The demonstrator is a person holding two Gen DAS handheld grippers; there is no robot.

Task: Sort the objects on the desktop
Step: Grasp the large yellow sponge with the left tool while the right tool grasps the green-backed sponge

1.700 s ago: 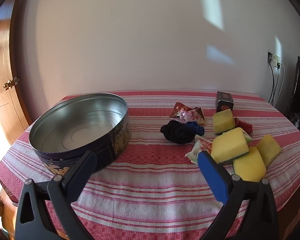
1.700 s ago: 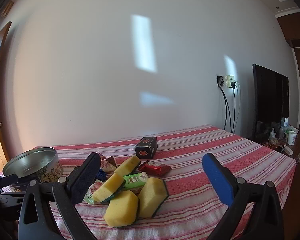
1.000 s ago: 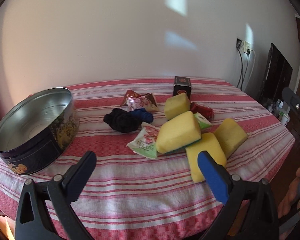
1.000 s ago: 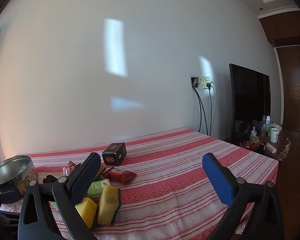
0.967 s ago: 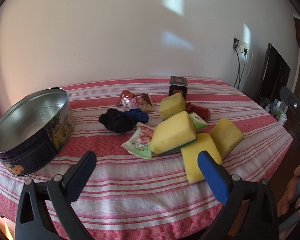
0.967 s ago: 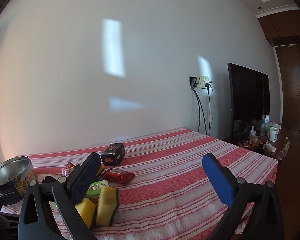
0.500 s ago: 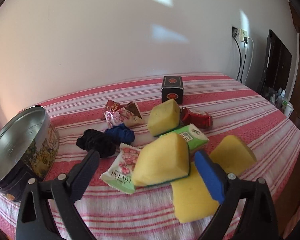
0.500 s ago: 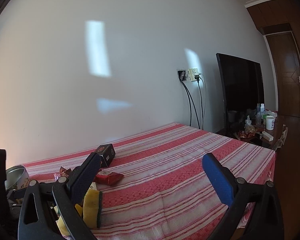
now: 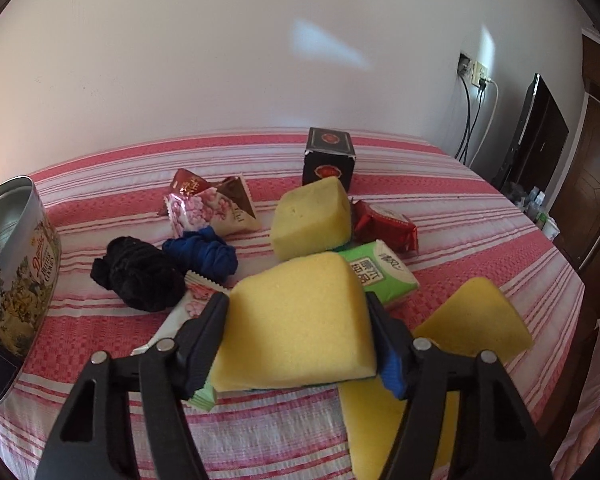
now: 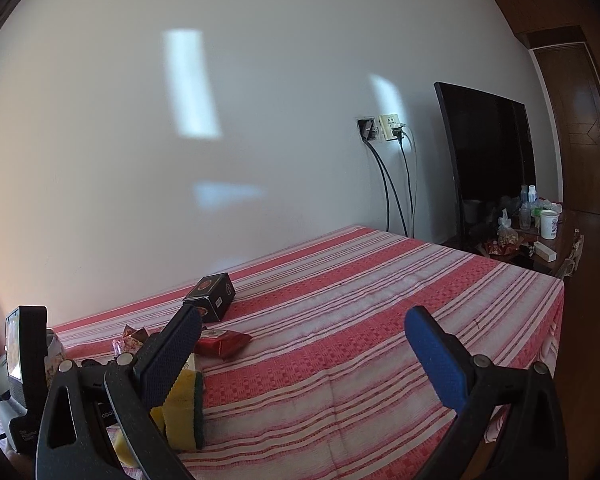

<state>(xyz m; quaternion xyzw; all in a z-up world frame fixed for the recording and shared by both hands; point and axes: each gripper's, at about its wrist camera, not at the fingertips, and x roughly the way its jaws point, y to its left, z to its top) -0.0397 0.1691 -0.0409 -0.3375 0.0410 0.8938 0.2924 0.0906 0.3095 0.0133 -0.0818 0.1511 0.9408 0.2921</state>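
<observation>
Left gripper (image 9: 296,332), frame centre-bottom, pinches a yellow sponge (image 9: 296,320) between both pads. Behind it lie a green packet (image 9: 384,276), black scrunchie (image 9: 140,276) and, at left edge, the tin (image 9: 16,264). Right gripper (image 10: 304,348) stands spread, holding nothing, over the striped tablecloth (image 10: 360,320).

A red-and-white striped tablecloth (image 9: 260,436) covers the table, bearing a cookie tin (image 9: 16,280) (left edge), 2 scrunchies (image 9: 140,276), snack packets (image 9: 208,210), a black box (image 9: 329,156) and yellow sponges (image 9: 310,216).
</observation>
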